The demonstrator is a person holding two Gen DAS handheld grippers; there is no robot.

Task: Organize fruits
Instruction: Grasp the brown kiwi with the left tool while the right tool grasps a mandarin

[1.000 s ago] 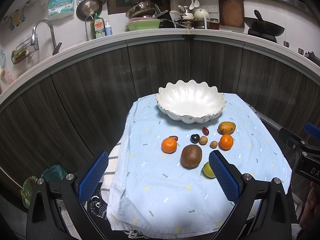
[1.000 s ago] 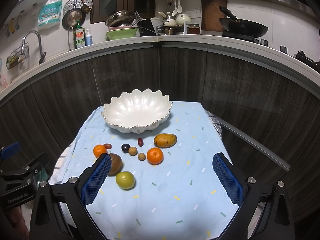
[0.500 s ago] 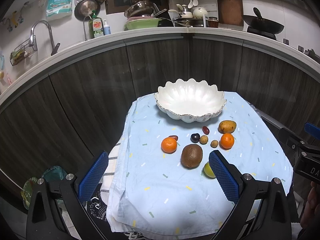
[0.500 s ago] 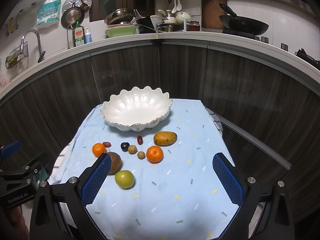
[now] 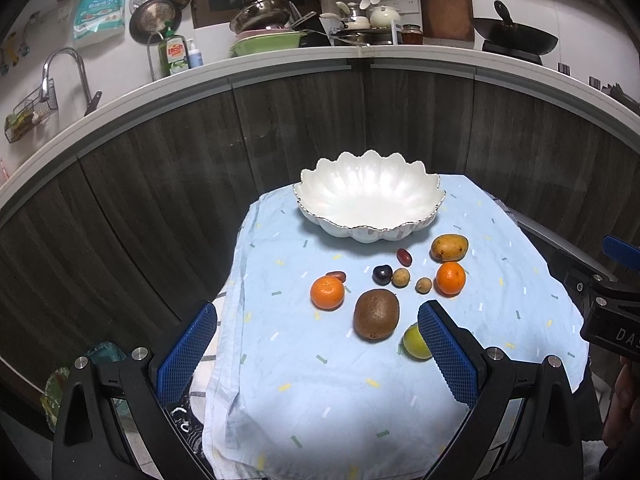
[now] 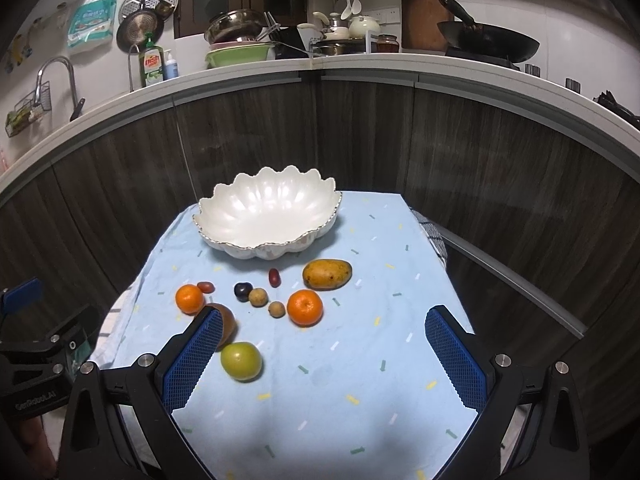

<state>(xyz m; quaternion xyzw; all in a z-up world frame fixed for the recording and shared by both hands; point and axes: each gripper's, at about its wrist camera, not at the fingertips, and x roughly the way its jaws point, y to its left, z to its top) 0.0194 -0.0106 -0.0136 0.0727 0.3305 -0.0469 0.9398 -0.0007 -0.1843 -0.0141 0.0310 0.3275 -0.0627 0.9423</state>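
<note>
On the table (image 6: 400,360), draped in a pale blue cloth (image 6: 360,420), the fruits lie loose in a cluster just in front of an empty white scalloped bowl (image 6: 267,216), none of them in it yet. Both tools hover short of the fruit with nothing between their blue pads: the left tool (image 5: 316,350) is spread wide, and the right tool (image 6: 324,356) is spread wide as well. Nearest the left tool sits the brown kiwi (image 5: 376,314), probably soft under a fuzzy skin that grips well, so a gentle squeeze across its short middle should hold it. Beside it the green round fruit (image 6: 241,361) looks smooth and firm, likely to roll or slip unless caught across its widest part. Two oranges, one at the left (image 5: 327,292) and one at the right (image 5: 451,278), look fairly heavy and a little springy, with dimpled peel that should grip easily at the equator. Behind the right one lies the mango (image 6: 327,274), long and probably bruisable, best taken across its narrow width near the centre so it does not tip. Small pieces lie between: a dark plum-like fruit (image 5: 382,274), two tan longan-like balls (image 5: 400,277) (image 5: 423,285), and two red dates (image 5: 404,257) (image 5: 335,276). These seem light and prone to squirting out, so the pads need to close low and centred. As for the bowl, it looks like brittle glazed ceramic, so fruit should be lowered in, not dropped.
</note>
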